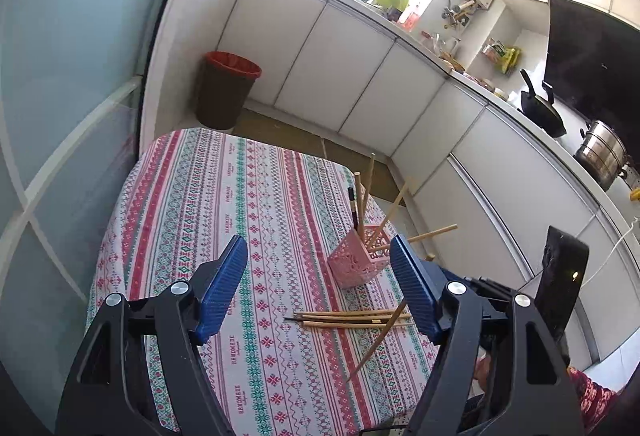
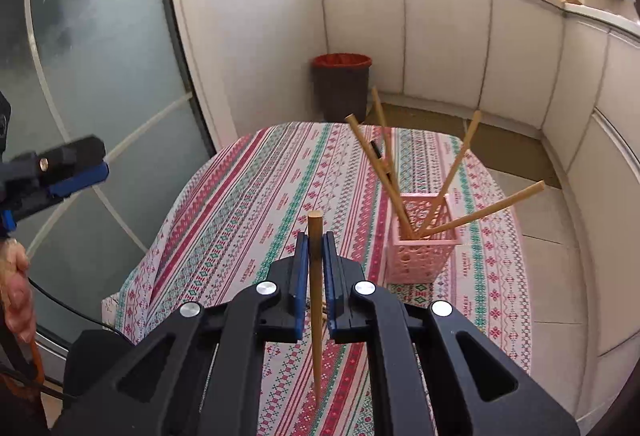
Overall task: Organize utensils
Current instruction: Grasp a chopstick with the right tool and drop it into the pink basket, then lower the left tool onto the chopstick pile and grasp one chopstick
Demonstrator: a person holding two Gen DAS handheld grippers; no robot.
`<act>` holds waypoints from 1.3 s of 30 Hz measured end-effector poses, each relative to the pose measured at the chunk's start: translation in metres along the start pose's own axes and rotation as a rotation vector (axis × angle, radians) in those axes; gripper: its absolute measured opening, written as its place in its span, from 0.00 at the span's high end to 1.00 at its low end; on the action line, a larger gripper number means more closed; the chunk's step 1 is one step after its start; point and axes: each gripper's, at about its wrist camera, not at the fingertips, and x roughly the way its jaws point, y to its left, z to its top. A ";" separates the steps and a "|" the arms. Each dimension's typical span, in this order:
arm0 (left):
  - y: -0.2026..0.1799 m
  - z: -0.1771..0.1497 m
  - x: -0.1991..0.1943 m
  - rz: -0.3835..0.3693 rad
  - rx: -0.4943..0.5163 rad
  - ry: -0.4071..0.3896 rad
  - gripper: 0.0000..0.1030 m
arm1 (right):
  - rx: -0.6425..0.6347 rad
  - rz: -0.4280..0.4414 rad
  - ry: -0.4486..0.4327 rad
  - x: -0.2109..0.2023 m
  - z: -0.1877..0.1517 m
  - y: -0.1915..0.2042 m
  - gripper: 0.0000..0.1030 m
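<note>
A pink perforated holder (image 1: 358,260) (image 2: 420,240) stands on the patterned tablecloth and holds several wooden chopsticks (image 2: 440,195) and one dark one. Several loose chopsticks (image 1: 348,318) lie on the cloth in front of the holder. My right gripper (image 2: 316,240) is shut on a single wooden chopstick (image 2: 315,300), held upright above the cloth, left of the holder. That chopstick (image 1: 378,340) shows tilted in the left wrist view. My left gripper (image 1: 320,248) is open and empty above the table; it also shows in the right wrist view (image 2: 56,175) at the far left.
The table (image 1: 208,187) is covered with a striped red and green cloth. A dark bin with a red liner (image 1: 226,93) stands on the floor beyond it. White cabinets (image 1: 360,75) with a cluttered counter run along the back and right. A frosted glass door (image 2: 100,55) is at the left.
</note>
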 end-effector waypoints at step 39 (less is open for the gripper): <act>0.008 -0.023 0.064 0.027 -0.028 0.155 0.32 | 0.283 -0.332 -0.376 -0.005 0.068 -0.096 0.79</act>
